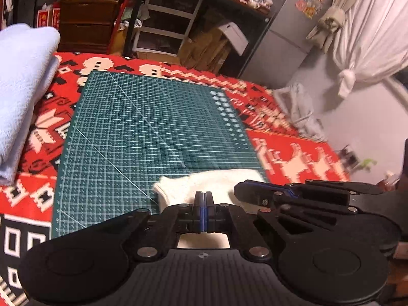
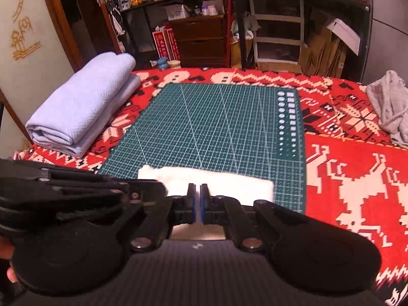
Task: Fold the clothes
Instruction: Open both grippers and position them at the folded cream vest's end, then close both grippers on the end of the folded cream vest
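Two grippers sit side by side over the near edge of a green cutting mat [image 2: 204,127], and both have their jaws drawn together. The left gripper [image 1: 203,199] shows only a thin blue line between its pads; the right gripper [image 2: 197,193] shows a narrow pale sliver. Whether either one pinches cloth I cannot tell — the tips stand right over a white garment [image 2: 229,183] and hide the contact.

That white garment lies just ahead of and under both grippers, as a short, fairly flat band across the mat's near edge. Its right end looks squared off, while its left end looks bunched and rumpled. The band is narrow enough to be doubled over already, yet no fold line or layer is clear, so it fits either a piece with folds made or one gathered for handling.

Far ahead and to the left of the right gripper, a pale blue cloth [image 2: 81,102] rests folded in a thick stack on the red patterned bedspread [image 2: 344,165]. Well off to the right, a grey garment [image 2: 390,107] lies crumpled in a heap — by its look it still needs folding.
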### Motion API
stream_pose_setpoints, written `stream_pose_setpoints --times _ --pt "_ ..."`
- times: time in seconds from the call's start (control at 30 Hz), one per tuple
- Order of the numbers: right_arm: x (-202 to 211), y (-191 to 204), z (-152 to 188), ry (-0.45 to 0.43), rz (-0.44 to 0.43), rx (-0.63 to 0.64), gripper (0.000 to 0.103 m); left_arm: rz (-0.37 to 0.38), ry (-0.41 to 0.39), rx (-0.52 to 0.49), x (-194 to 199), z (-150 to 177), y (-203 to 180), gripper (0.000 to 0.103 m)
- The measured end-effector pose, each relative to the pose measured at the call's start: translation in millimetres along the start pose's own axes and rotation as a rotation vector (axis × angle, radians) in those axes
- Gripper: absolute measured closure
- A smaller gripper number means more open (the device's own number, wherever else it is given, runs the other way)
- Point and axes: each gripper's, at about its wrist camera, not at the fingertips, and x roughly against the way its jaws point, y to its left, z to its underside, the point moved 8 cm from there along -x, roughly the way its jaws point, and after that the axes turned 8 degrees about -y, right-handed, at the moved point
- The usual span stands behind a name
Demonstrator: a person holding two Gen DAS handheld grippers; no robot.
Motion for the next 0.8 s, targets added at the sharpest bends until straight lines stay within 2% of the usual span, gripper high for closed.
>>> stream_pose_setpoints --times 0.07,0.17,0.2,0.23,0.37,0.53,0.8 --pt "14.5 -7.2 -3.7 -0.015 -0.002 -0.02 0.089 0.014 -0.005 0.012 7.8 0.4 0.1 0.089" --pt "40.4 -25.5 -2.7 -0.023 0.003 -0.092 0.085 0.035 -0.013 0.031 19.5 1.0 0.2 0.075" --pt "49.5 -32.7 -0.4 -0.026 0.004 -0.12 0.083 0.038 -0.017 0.039 24.5 2.8 1.1 0.069" --pt "57.7 -39.9 3.3 -0.025 0.005 -0.147 0.078 0.039 -0.018 0.049 29.3 6.0 2.7 0.067" --pt "75.9 -57.3 34.3 0.016 -0.006 -0.23 0.071 0.024 0.002 0.075 37.3 25.3 10.9 0.063" --pt "75.0 -57.1 66.0 0.049 -0.037 -0.31 0.065 0.029 0.05 0.145 33.0 51.0 17.1 0.061" --pt "57.2 -60.2 77.9 0.054 -0.072 -0.396 0.063 0.079 0.073 0.233 16.3 65.2 22.4 0.059"
